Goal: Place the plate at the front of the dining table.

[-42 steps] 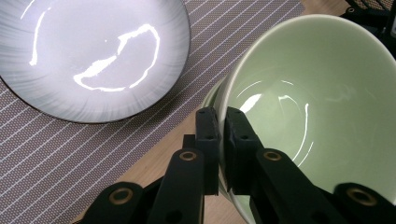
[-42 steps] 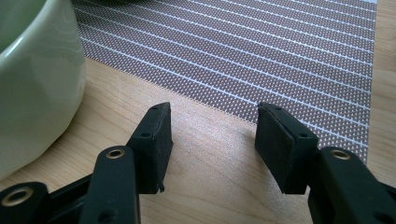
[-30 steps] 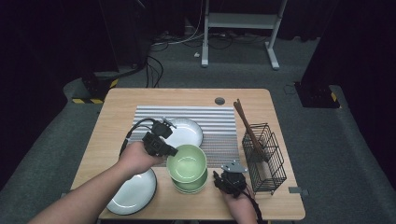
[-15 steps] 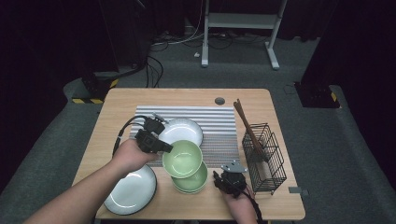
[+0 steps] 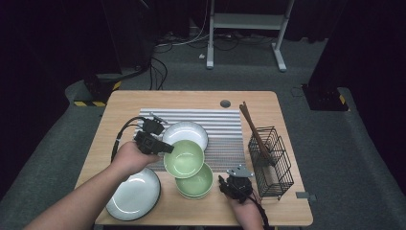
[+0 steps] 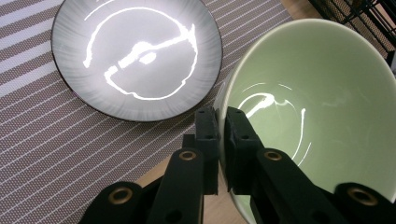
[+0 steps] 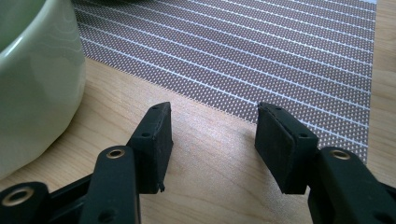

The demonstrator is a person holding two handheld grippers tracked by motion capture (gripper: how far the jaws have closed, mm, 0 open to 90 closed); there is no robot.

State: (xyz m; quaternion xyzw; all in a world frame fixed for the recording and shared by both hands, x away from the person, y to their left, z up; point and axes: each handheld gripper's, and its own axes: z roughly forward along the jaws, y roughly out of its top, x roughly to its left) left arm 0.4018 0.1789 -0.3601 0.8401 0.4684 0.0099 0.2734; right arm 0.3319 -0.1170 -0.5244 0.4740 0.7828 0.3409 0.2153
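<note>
My right gripper (image 5: 229, 184) sits at the near edge of the table (image 5: 191, 98), jaws apart with nothing between them, bare wood under them in the right gripper view, parked just right of the lower green bowl (image 5: 194, 182). I use that bowl as the reference: it stands on the wood just off the near edge of the striped mat (image 5: 220, 124), and its pale wall fills the left edge of the right gripper view (image 7: 37, 79). Well left of it, at the near left corner, lies a grey plate (image 5: 134, 194), with my left forearm passing over its far side. Just beyond the lower green bowl and overlapping its far rim from above is the upper green bowl (image 5: 184, 158), the one I'm carrying. My left gripper (image 5: 165, 149) is clamped on its left rim; in the left gripper view the two pads pinch the wall (image 6: 303, 107), one inside and one outside, and the bowl hangs tilted. Whether it still touches the lower bowl I can't tell. Beyond that, on the mat, lies a second grey plate (image 5: 186, 132), also seen in the left gripper view (image 6: 135, 56), partly covered by the carried bowl. Right of the lower green bowl, past the right gripper, stands a black wire basket (image 5: 273, 163) with brown sticks (image 5: 253, 132) leaning out of it toward the far side.
</note>
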